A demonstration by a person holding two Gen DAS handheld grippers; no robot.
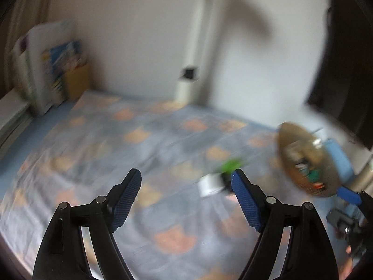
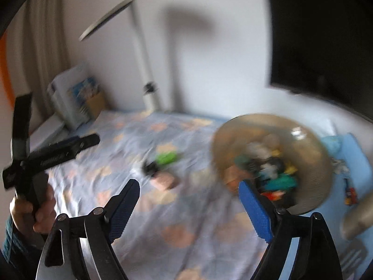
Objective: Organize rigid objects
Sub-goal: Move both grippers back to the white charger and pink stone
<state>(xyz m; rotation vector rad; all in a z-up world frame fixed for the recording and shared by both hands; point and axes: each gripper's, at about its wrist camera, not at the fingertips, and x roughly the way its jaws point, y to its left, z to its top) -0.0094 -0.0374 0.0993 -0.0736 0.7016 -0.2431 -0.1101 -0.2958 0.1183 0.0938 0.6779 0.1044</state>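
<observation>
Spreading across both views, a patterned cloth (image 1: 144,144) in pale blue with peach patches covers the counter and leaves a broad bare stretch ahead of each claw. Both frames are motion-blurred. The left claw (image 1: 186,178) stands apart with nothing between its blue pads; the right claw (image 2: 189,187) likewise stands apart and holds nothing.

The cloth's far edge meets a white wall (image 1: 144,35), where a white lamp post (image 1: 186,88) rises. Its left edge ends at a stack of books and boxes (image 1: 46,70) beside a curtain. A dark panel (image 2: 326,35) fills the upper right corner of the room.

The loose pieces, a green toy (image 2: 166,157) with a black part (image 2: 149,169) and a pale block (image 2: 163,182), lie near the middle of the cloth, well apart from the book stack. A round bowl (image 2: 310,144) piled with small coloured toys stands at the cloth's right edge, just beside a light blue mat (image 2: 354,158).

The left wrist view alone shows a white piece (image 1: 209,185) next to the green toy, just beyond the claw's right pad. The right wrist view alone shows the person's left hand (image 2: 30,212) gripping the other tool's handle at the left margin, the lamp head (image 2: 107,18), and small toys on the mat.
</observation>
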